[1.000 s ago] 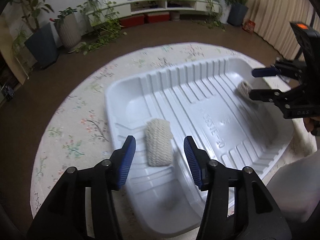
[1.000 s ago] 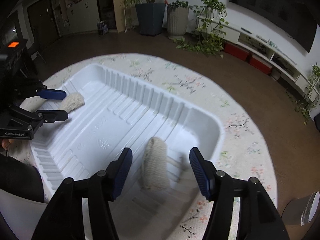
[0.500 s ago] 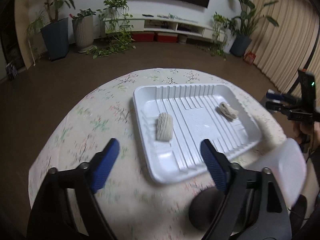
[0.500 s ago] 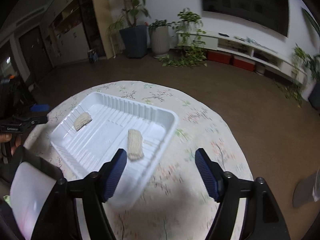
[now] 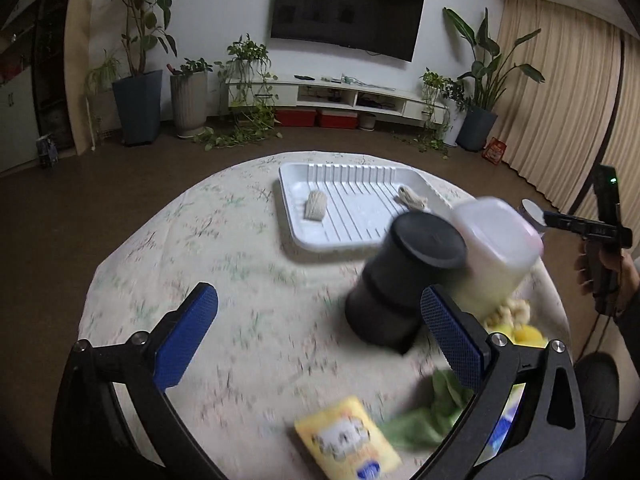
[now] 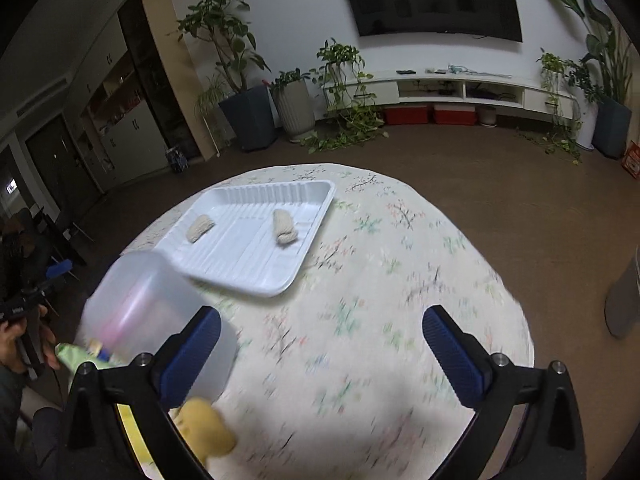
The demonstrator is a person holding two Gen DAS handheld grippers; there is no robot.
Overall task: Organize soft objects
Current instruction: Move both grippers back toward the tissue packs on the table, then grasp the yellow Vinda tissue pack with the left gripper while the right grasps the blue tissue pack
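Note:
A white ribbed tray (image 5: 289,200) sits at the far side of the round table, with two beige knitted rolls in it: one on the left (image 5: 315,205), one at the right (image 5: 412,199). The right wrist view shows the same tray (image 6: 256,288) and rolls (image 6: 200,227) (image 6: 285,227). My left gripper (image 5: 316,300) hangs over bare tablecloth well short of the tray, its jaws opening wide with nothing between them. My right gripper (image 6: 322,318) is likewise back from the tray, its jaws opening and empty.
A black cylinder (image 5: 400,280) and a translucent plastic container (image 5: 496,248) stand near the right side. A yellow packet (image 5: 346,438), a green cloth (image 5: 424,416) and a yellow plush (image 6: 204,424) lie at the near edge. Floor surrounds the table.
Both grippers have drawn back and up from the tray and spread their jaws wide. The two rolls stay lying in the tray.

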